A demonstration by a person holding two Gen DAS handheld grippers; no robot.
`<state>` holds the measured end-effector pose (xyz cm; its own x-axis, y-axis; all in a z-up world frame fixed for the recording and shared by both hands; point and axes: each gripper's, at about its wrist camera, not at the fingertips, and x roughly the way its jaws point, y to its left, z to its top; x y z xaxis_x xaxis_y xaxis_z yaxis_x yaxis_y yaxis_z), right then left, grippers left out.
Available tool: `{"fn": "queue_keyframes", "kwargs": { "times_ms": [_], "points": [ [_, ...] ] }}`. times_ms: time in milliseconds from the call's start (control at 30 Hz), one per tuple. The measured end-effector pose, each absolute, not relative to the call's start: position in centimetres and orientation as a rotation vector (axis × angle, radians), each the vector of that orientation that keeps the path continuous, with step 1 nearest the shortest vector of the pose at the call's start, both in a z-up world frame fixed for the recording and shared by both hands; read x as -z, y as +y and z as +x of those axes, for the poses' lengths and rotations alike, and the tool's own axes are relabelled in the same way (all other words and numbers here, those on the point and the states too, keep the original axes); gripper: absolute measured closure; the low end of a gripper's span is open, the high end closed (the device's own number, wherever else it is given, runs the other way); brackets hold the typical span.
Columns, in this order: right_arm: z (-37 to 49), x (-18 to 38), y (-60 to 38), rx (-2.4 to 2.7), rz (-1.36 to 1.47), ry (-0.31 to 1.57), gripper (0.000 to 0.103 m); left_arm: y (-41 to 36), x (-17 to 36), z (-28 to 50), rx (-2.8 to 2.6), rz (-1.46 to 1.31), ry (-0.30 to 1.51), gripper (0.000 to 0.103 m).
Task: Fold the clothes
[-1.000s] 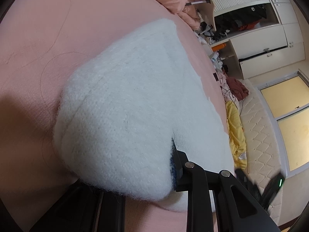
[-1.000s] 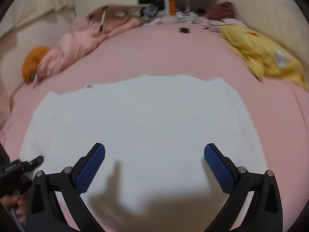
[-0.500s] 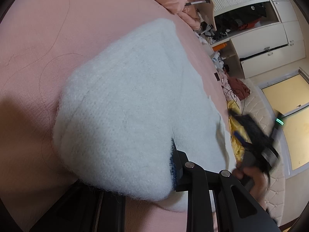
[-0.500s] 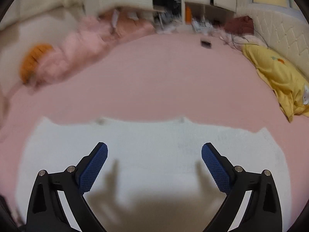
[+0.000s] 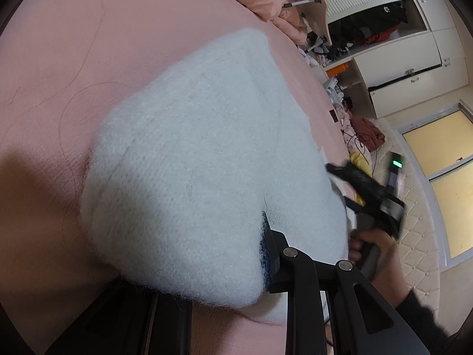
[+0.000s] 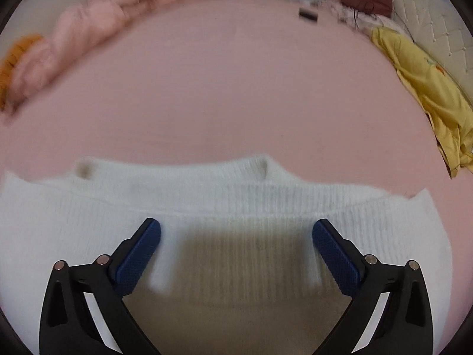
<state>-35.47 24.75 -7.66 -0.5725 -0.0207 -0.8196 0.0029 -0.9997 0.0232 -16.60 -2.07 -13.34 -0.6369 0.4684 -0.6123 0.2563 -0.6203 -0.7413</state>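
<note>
A white fuzzy knit sweater (image 5: 201,162) lies on the pink bed sheet (image 5: 88,29). My left gripper (image 5: 218,278) is shut on a bunched corner of it. The fabric bulges over one finger and hides it, and only the blue pad (image 5: 264,251) of the other shows. In the right wrist view the sweater's ribbed edge (image 6: 236,195) runs across the lower half. My right gripper (image 6: 236,227) hovers open just above that edge, with nothing pinched. It also shows blurred in the left wrist view, right gripper (image 5: 366,189) held by a hand (image 5: 372,245) at the sweater's far side.
A yellow garment (image 6: 425,88) lies at the bed's right edge by a quilted headboard (image 6: 431,29). A pink duvet (image 6: 74,38) is heaped at the far left. A small dark object (image 6: 308,15) sits on the sheet. White cupboards (image 5: 414,68) stand beyond.
My right gripper has swept across the sweater to its ribbed edge and come lower, still open. In the left wrist view it has come in at the right. The left gripper has kept still.
</note>
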Motion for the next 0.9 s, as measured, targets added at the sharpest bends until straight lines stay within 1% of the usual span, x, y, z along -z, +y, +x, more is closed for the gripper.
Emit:
{"fn": "queue_keyframes", "kwargs": {
  "times_ms": [33,67,167,233,267,333,367,433,500,567,667,733,767,800,833,867,900],
  "points": [
    [-33.6,6.7,25.5,2.809,1.348,-0.073,0.004,-2.1,13.3,-16.6,-2.399,-1.269,-1.299,0.081],
    [-31.9,5.9,25.9,2.845,1.284,-0.074,0.004,-2.0,13.3,-16.6,-2.4,-1.269,-1.297,0.081],
    [-25.8,5.1,27.6,2.926,1.22,0.049,0.004,-2.0,13.3,-16.5,-2.406,-1.268,-1.29,0.081],
    [-23.3,5.9,29.2,2.982,1.196,0.135,0.004,-1.9,13.3,-16.5,-2.41,-1.268,-1.288,0.081],
    [-22.2,6.5,30.1,3.001,1.203,0.178,0.004,-1.9,13.3,-16.4,-2.409,-1.269,-1.288,0.081],
    [-22.6,9.7,32.3,2.946,1.408,0.22,0.003,-1.9,13.3,-16.4,-2.406,-1.271,-1.287,0.081],
    [-22.2,9.4,33.3,2.941,1.378,0.114,0.003,-1.9,13.3,-16.4,-2.406,-1.272,-1.283,0.081],
    [-21.4,7.2,34.0,2.958,1.301,0.014,0.003,-1.9,13.3,-16.3,-2.399,-1.276,-1.29,0.081],
    [-20.0,6.2,34.5,3.018,1.224,0.012,0.003,-1.9,13.3,-16.2,-2.401,-1.278,-1.291,0.081],
    [-20.6,8.0,35.0,3.026,1.387,0.055,0.003,-1.8,13.3,-16.1,-2.409,-1.277,-1.285,0.081],
    [-20.1,8.0,35.8,3.017,1.345,-0.013,0.004,-1.9,13.3,-15.9,-2.408,-1.275,-1.284,0.081],
    [-18.2,6.5,35.7,3.075,1.199,-0.033,0.004,-2.0,13.4,-15.9,-2.397,-1.273,-1.296,0.081],
    [-17.7,6.6,35.9,3.105,1.208,-0.041,0.004,-2.0,13.4,-15.9,-2.402,-1.272,-1.292,0.081],
    [-18.5,8.1,36.3,3.07,1.353,-0.064,0.004,-1.9,13.3,-15.8,-2.408,-1.271,-1.287,0.081],
    [-19.2,9.5,36.8,3.024,1.483,-0.107,0.004,-1.8,13.3,-15.8,-2.413,-1.27,-1.283,0.081],
    [-19.5,10.4,37.9,2.96,1.522,-0.265,0.001,-1.8,13.3,-15.8,-2.415,-1.27,-1.282,0.081],
    [-19.5,10.2,39.2,2.943,1.491,-0.423,0.001,-1.7,13.3,-15.9,-2.417,-1.269,-1.28,0.081]
  ]
}}
